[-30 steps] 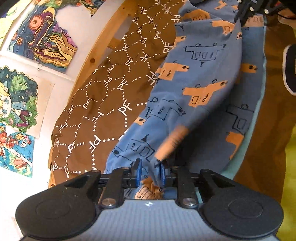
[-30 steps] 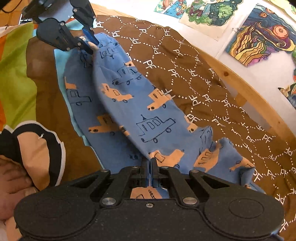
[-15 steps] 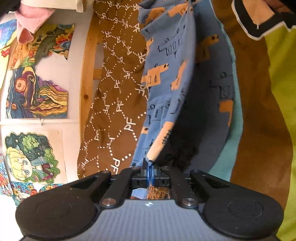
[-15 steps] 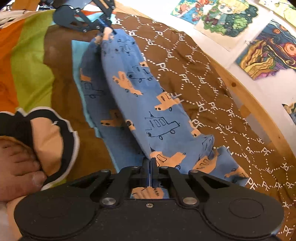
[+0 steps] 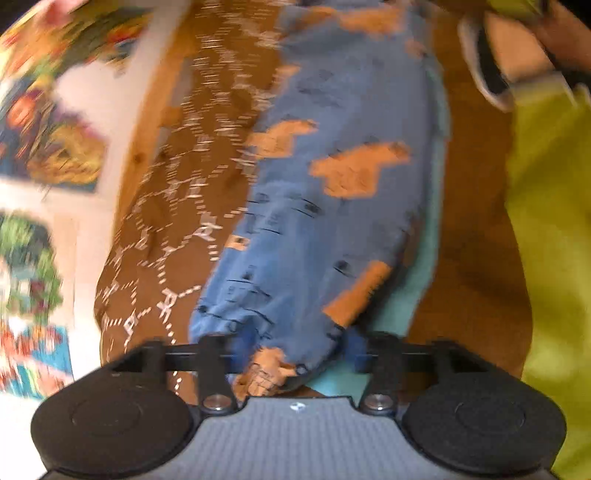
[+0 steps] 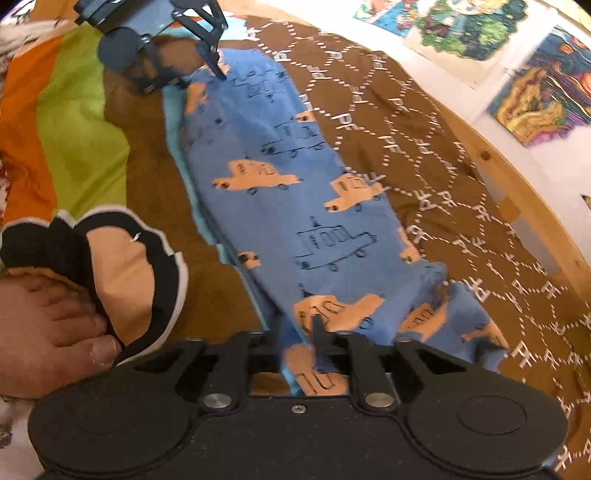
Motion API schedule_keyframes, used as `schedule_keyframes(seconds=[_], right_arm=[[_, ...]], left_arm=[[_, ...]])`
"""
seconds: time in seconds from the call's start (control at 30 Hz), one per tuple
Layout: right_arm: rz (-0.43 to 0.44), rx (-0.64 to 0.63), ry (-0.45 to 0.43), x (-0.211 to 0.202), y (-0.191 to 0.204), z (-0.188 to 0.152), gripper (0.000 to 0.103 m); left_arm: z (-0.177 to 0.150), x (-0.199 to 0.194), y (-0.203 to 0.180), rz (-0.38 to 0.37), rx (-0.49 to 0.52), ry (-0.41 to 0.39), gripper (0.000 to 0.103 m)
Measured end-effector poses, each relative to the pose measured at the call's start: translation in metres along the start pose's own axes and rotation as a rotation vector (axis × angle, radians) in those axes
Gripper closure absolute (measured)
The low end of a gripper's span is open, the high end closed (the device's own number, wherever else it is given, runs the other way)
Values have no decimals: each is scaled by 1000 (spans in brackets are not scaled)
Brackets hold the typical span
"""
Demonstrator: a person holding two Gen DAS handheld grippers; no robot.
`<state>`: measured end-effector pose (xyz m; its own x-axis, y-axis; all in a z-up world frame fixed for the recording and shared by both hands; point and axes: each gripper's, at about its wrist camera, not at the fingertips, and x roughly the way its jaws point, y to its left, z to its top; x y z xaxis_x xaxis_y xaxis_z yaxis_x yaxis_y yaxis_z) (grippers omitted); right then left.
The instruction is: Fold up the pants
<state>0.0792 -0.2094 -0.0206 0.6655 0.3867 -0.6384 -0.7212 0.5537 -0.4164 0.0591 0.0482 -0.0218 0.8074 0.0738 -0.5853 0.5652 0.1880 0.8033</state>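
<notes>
Pants: blue children's pants [image 6: 295, 206] printed with orange cars and outlined buses, soft knit, lying lengthwise folded in a long band on the brown bedspread [image 6: 424, 122]; a light teal inner edge shows along one side.
Change from earlier frames: half a second ago the upper layer was lifted as a raised fold between both grippers; now it lies flat on the lower layer.
Left gripper: [image 5: 295, 350] jaws opening, standing wide apart; one end of the pants lies between them, with no pad pressing on it. A second ago they were pinched on this cloth.
Right gripper: [image 6: 314, 343] jaws opening, a modest gap; the other end of the pants sits between the fingers, apparently released. Earlier it was clamped shut on the fabric.
Right wrist view only: the left gripper [image 6: 207, 55] seen from outside at the far end of the pants, its blue-tipped fingers spread; a bare foot [image 6: 48, 332] beside a black, tan and white cushion [image 6: 122, 266]; an orange and green striped blanket [image 6: 74, 122].
Left wrist view only: strongly motion-blurred; a yellow-green cloth [image 5: 546, 258] fills the right edge.
Surroundings: bedspread with white dotted hexagons and letters; wooden bed rail [image 6: 517, 173]; coloured drawings [image 6: 472, 26] on the white wall.
</notes>
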Motion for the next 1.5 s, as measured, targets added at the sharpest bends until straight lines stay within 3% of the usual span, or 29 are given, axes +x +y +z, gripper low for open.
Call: schedule_keyframes(seconds=[0.03, 0.13, 0.3, 0.43, 0.6, 0.73, 0.83, 0.97, 1.17, 1.23, 1.37, 1.47, 1.5], right_arm=[[-9, 25, -2, -4, -5, 0, 59], [-50, 142, -2, -18, -22, -3, 41], [-193, 406, 7, -47, -56, -24, 4], [-270, 635, 13, -63, -79, -51, 1], [-288, 790, -23, -67, -103, -75, 1], [-345, 752, -17, -58, -111, -88, 7], [-388, 727, 7, -45, -120, -96, 19], [-381, 742, 7, -37, -129, -105, 26], [-379, 637, 22, -24, -122, -105, 33], [-373, 619, 27, -19, -121, -105, 43], [-385, 567, 25, -13, -117, -102, 61], [-394, 540, 15, -11, -116, -101, 83], [-392, 540, 11, -11, -117, -100, 96]], left_arm=[[3, -2, 9, -18, -74, 0, 22], [17, -5, 32, -68, -297, -19, 11], [67, -2, 42, -136, -540, -131, 0], [123, 4, 22, -228, -589, -192, 1], [181, -1, -1, -326, -505, -303, 2], [207, -1, -15, -323, -437, -343, 13], [217, 10, -22, -343, -403, -325, 25], [225, 27, -24, -377, -413, -299, 38], [231, 36, -24, -383, -391, -284, 72], [232, 36, -24, -389, -386, -287, 92], [230, 30, -28, -357, -356, -311, 101], [230, 26, -30, -350, -353, -322, 102], [229, 25, -29, -346, -357, -326, 102]])
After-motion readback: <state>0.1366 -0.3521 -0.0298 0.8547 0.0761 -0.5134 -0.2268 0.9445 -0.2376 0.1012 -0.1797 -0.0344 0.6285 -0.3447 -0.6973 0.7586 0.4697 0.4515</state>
